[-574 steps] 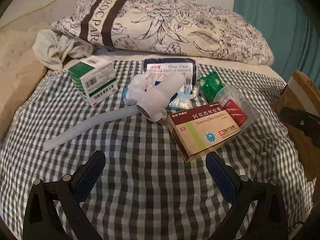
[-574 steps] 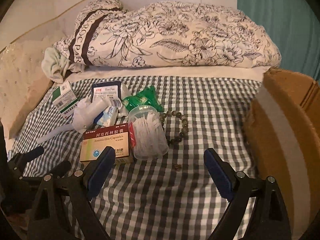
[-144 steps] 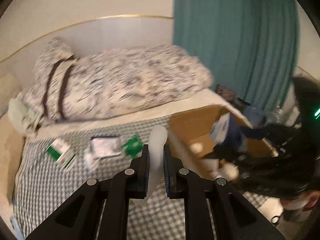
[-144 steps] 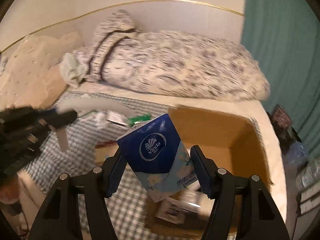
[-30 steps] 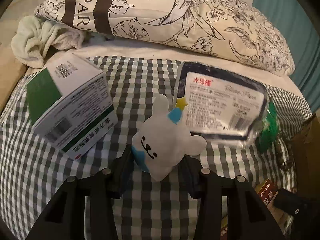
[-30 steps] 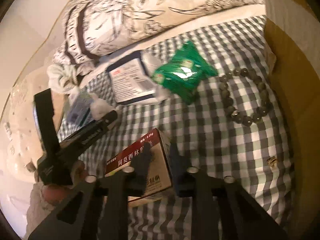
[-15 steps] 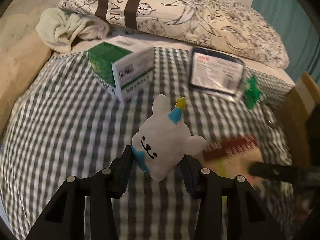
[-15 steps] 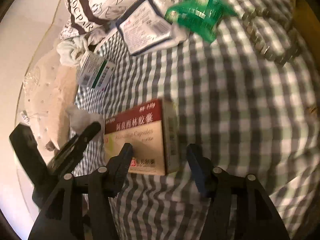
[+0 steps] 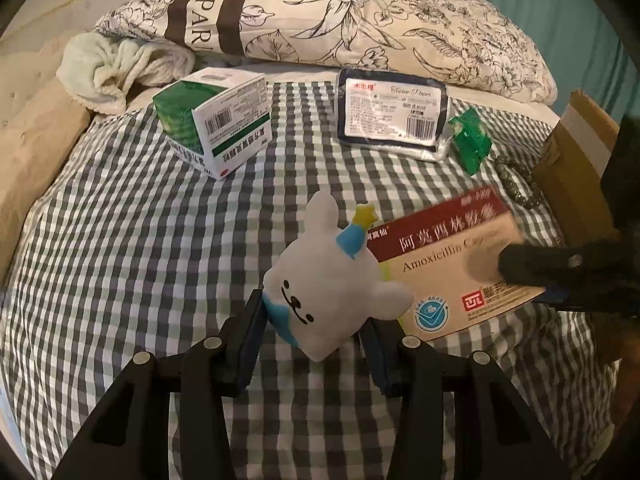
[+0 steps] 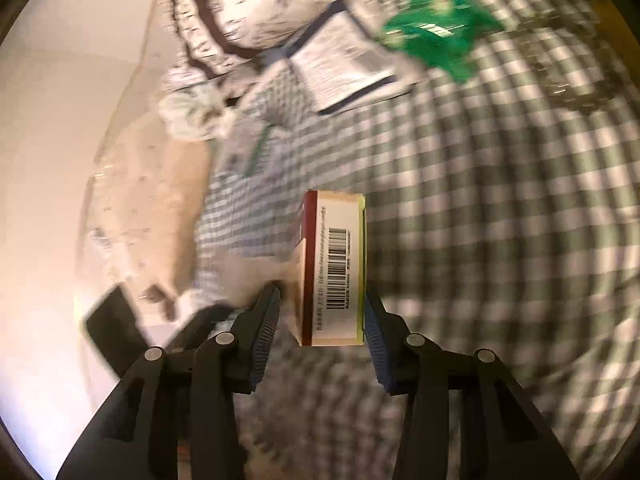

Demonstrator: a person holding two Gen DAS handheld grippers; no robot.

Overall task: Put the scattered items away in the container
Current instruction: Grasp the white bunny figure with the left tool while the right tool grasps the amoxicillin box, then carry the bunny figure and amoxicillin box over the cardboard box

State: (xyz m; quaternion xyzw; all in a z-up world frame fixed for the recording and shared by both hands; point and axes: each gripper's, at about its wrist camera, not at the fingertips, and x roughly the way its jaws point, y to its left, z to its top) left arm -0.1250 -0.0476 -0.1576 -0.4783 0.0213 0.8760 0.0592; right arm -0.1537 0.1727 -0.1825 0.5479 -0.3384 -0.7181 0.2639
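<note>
Gripping a white plush bunny [image 9: 328,280] and an amoxicillin box [image 10: 334,268] in clenched jaws above the bed, both grippers leave the green-white carton [image 9: 218,126], tissue pack [image 9: 392,114], green packet [image 9: 470,144] and bead bracelet [image 9: 520,184] lying left of the cardboard box [image 9: 576,160].

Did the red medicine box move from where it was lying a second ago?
Yes. The red medicine box was lying flat on the checked blanket; now it is tipped on edge between the right gripper fingers, lifted off it.

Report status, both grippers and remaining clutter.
Left gripper shut on toy bear. Right gripper holds amoxicillin box. Green-white box, tissue pack, bracelet left.
</note>
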